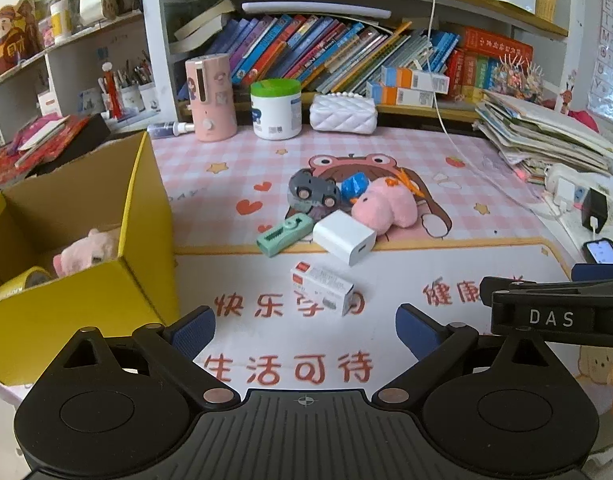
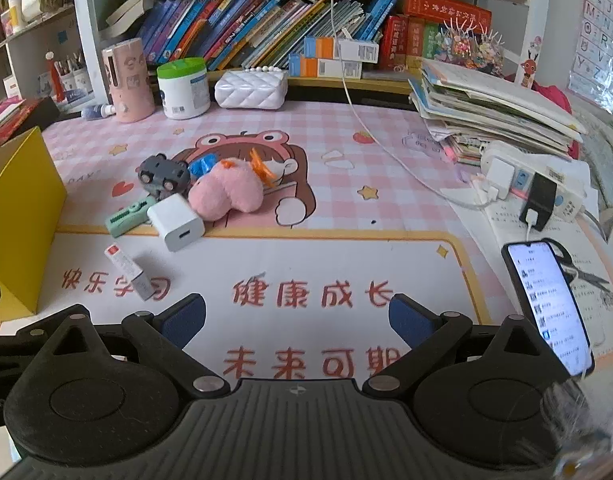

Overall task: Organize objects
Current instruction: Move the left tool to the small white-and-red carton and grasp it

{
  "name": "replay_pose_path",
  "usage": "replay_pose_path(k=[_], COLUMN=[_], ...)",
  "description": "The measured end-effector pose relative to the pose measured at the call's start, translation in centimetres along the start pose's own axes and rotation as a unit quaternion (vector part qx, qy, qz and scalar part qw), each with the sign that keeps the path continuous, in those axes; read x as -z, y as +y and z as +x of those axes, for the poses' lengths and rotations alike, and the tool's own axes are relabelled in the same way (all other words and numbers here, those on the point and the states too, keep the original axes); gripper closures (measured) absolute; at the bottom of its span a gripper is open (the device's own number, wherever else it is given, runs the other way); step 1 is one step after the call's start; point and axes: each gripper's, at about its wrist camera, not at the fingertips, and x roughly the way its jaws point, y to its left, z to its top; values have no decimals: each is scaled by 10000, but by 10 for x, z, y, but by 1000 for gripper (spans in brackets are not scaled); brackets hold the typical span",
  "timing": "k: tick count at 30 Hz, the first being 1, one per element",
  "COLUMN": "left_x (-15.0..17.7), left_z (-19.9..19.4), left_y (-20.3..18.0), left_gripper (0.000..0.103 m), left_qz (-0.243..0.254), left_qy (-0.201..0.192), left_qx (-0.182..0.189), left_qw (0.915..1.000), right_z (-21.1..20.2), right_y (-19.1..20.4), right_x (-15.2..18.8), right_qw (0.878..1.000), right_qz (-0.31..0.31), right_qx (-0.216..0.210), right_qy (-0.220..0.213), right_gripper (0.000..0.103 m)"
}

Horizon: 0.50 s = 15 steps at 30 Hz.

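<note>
Looking along both tools, we saw the left gripper [image 1: 305, 330] and the right gripper [image 2: 297, 320] each hovering over the desk mat [image 1: 446, 264] with blue ribbed pads spread wide and nothing between them. Part of the right tool crossed the left view, its black bar stamped "DAS".

The loose things lay clustered mid-mat. A fuzzy pink plush toy [image 1: 384, 205] touched a smooth, glossy white charger cube [image 1: 343, 237] with a slot in its face. Just beside the cube sat a mint-green plastic correction tape [image 1: 284, 235] with a toothed edge, and behind them a grey toy car [image 1: 314, 192] of rounded shape with pale wheels. A crinkled blue piece [image 1: 355, 185] lay between car and plush. Nearer us, apart from the pile, lay a small rectangular carton [image 1: 322, 287] with a red corner label; its print was too small to read.

At the left stood a yellow cardboard box [image 1: 86, 292], open-topped, holding another pink plush [image 1: 86, 254] and a roll of yellow tape [image 1: 24, 282].

The mat carried red characters: "快乐学习", "健康成长", "生活可待", "未来可期". A lit phone [image 2: 546, 304] stood tilted at the right.
</note>
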Motion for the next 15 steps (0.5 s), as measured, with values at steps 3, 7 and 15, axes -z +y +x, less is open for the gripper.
replay_pose_path(k=[3,7,15], left_x=[-3,-7,-17], left_z=[4,15,48], left_y=[-5,-11,-12], left_gripper=[10,24,27], left_qz=[14,76,-71], left_qy=[-50,16,178], left_qx=[17,52,-68], left_qw=[10000,10000,9998], right_z=[3,7,23], right_y=[-5,-11,-17], right_x=[-5,-13,-29], right_qw=[9999,9993,9980], right_qz=[6,11,-58], right_qx=[-124,-307,-540], right_qy=[-61,-215,-313], right_gripper=[6,10,16])
